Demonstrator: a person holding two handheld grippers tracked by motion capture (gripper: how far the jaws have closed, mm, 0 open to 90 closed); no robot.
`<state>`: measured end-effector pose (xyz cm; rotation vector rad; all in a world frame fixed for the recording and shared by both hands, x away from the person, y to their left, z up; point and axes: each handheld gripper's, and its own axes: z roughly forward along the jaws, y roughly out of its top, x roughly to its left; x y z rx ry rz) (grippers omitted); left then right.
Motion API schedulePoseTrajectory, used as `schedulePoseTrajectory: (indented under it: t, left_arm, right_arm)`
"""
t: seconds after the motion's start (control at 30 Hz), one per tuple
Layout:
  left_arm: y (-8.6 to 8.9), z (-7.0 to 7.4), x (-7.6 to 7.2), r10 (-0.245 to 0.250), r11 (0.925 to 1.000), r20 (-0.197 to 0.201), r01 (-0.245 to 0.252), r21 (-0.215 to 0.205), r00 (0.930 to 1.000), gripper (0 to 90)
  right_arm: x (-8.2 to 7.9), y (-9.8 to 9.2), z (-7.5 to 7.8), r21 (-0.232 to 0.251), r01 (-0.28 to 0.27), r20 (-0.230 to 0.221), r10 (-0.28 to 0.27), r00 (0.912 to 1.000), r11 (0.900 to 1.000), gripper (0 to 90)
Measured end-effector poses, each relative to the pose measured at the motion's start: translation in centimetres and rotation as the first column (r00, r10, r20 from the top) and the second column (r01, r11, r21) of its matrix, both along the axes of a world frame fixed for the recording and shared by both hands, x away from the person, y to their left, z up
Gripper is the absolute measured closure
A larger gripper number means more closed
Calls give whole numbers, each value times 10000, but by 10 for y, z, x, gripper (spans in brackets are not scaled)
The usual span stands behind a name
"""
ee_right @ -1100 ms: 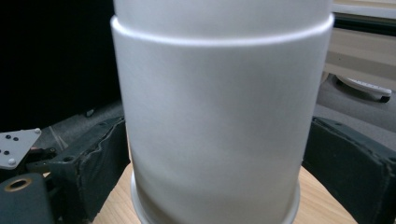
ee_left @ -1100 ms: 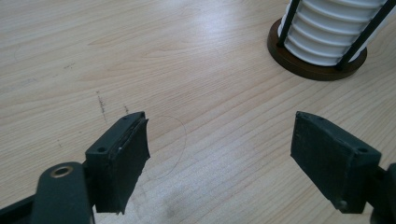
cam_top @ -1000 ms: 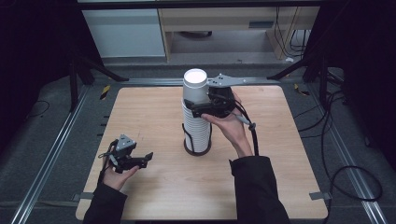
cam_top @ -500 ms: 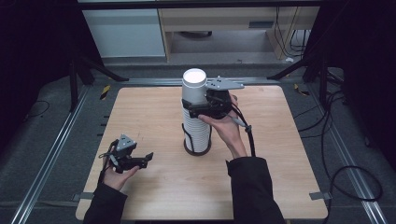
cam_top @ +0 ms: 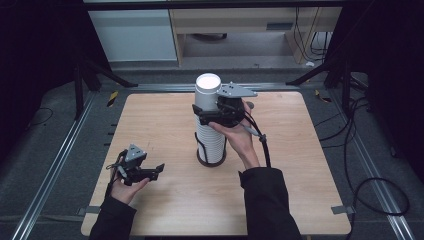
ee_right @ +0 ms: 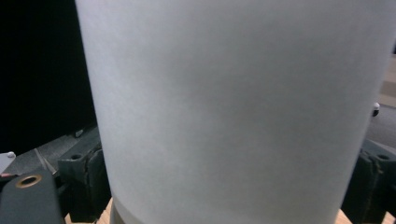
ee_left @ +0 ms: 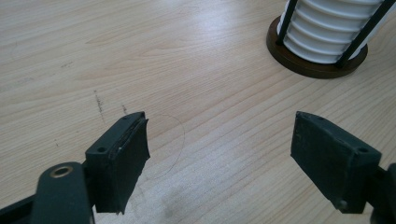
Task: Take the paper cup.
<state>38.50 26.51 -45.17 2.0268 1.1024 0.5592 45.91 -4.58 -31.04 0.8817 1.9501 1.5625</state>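
Observation:
A tall stack of white paper cups [cam_top: 210,140], turned upside down, stands in a holder with a dark round base [cam_top: 210,162] and black rods at the table's middle. My right gripper [cam_top: 212,112] is shut on the top cup [cam_top: 208,89], one jaw on each side of it. In the right gripper view the cup's white wall [ee_right: 233,102] sits between the two pads [ee_right: 84,182]. My left gripper [cam_top: 157,170] rests low at the front left, open, with bare wood between its jaws [ee_left: 219,154]. The cups [ee_left: 327,28] and base [ee_left: 313,65] lie ahead of it.
The wooden table [cam_top: 310,165] sits inside metal rails [cam_top: 60,160]. A cable [cam_top: 262,145] trails from the right gripper along the forearm. Shelving and dark stands are beyond the far edge.
The right gripper has shifted slightly left around the top cup, which sits a touch higher. The left gripper has not moved.

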Motion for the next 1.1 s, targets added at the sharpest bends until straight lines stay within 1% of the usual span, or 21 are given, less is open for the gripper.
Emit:
schedulePoseTrajectory:
  t: [0.2, 0.23, 0.3, 0.33, 0.47, 0.6, 0.63, 0.73, 0.93, 1.1]
  left_arm:
    - [0, 0, 0, 5, 10000, -11, -5, 1, 10000, 187]
    - [0, 0, 0, 4, 10000, -18, -4, -11, 10000, 187]
    - [1, 0, 0, 24, 10000, -35, -24, -22, 10000, 187]
    - [0, 0, 0, 19, 10000, -34, -19, -18, 10000, 187]
    - [0, 0, 0, -21, 10000, -21, 21, -5, 10000, 187]
    - [0, 0, 0, 3, 10000, -22, -3, -34, 10000, 187]
    - [0, 0, 0, 3, 10000, -22, -3, -50, 10000, 187]
    - [0, 0, 0, -7, 10000, -29, 7, -23, 10000, 188]
    - [0, 0, 0, -3, 10000, -38, 2, -33, 10000, 187]
    - [1, 0, 0, 11, 10000, -3, -11, -80, 10000, 188]
  right_arm:
    - [-1, -1, 2, -125, 23, 54, -23, 10000, 9999, 115]
    - [-2, -2, 3, -124, 1, 174, 1, 9998, 9999, 116]
    - [-3, -3, 8, 76, -50, 275, 48, 9996, 10000, 116]
    - [-4, -3, 10, 92, -47, 290, 45, 9996, 9999, 116]
    - [-6, -5, 20, 26, -46, 507, 45, 9987, 10000, 121]
    - [-7, -6, 26, -41, -78, 549, 80, 9985, 10000, 124]
    - [-7, -6, 28, 3, -81, 618, 81, 9981, 10000, 125]
    - [-7, -7, 31, 202, -130, 615, 118, 9980, 9997, 128]
    - [-8, -8, 40, 227, -164, 804, 145, 9967, 9996, 129]
    - [-10, -9, 52, 284, -183, 1028, 153, 9946, 9994, 130]
